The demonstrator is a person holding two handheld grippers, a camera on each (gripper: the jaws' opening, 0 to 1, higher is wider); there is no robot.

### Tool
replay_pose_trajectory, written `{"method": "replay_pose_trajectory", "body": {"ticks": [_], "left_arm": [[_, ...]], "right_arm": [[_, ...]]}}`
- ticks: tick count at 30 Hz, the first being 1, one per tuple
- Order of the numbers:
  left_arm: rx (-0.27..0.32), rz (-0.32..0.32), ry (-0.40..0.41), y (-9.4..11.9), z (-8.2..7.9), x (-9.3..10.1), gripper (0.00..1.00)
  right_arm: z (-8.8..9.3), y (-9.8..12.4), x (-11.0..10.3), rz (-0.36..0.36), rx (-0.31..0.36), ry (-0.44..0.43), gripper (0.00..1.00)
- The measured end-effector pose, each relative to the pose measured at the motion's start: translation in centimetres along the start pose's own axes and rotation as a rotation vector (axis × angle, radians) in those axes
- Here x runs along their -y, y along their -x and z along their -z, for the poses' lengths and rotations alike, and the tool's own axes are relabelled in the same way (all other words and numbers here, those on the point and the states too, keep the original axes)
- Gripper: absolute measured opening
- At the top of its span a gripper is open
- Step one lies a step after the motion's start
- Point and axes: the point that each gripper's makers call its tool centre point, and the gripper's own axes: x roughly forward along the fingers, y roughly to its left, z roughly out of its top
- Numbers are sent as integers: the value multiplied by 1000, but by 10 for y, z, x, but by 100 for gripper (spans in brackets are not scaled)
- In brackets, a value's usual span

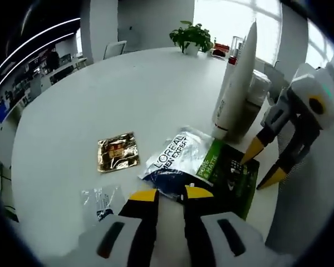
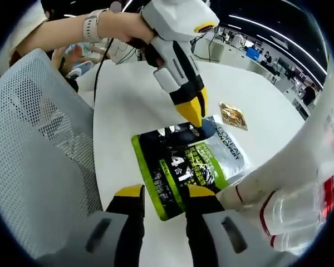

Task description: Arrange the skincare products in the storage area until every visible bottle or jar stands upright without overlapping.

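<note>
Left gripper (image 1: 171,193) view: plant (image 1: 191,36); right: chair (image 2: 39,150).

The left gripper view looks down and forward across the round white bench (image 1: 133,94) toward bright windows, low and close to the flat green-and-black sachet packet (image 1: 234,172). The right gripper view faces the opposite way, toward the person and a grey mesh chair (image 2: 39,144), close above the same packet (image 2: 178,167). Both share it and the small gold foil sachet (image 1: 118,151) (image 2: 232,115).
</note>
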Motion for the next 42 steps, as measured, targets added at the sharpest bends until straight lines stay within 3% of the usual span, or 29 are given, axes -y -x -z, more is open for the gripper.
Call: {"method": "replay_pose_trajectory", "body": {"ticks": [21, 28, 35, 42], "left_arm": [[10, 29, 34, -5, 1, 6, 12], [16, 24, 25, 2, 0, 9, 14], [50, 35, 37, 20, -9, 27, 15], [104, 18, 21, 42, -28, 42, 19]], "right_arm": [[3, 3, 6, 26, -15, 17, 27], [-8, 18, 5, 9, 38, -54, 28], [-16, 37, 6, 25, 87, -87, 28], [-26, 65, 4, 61, 150, -97, 29]]}}
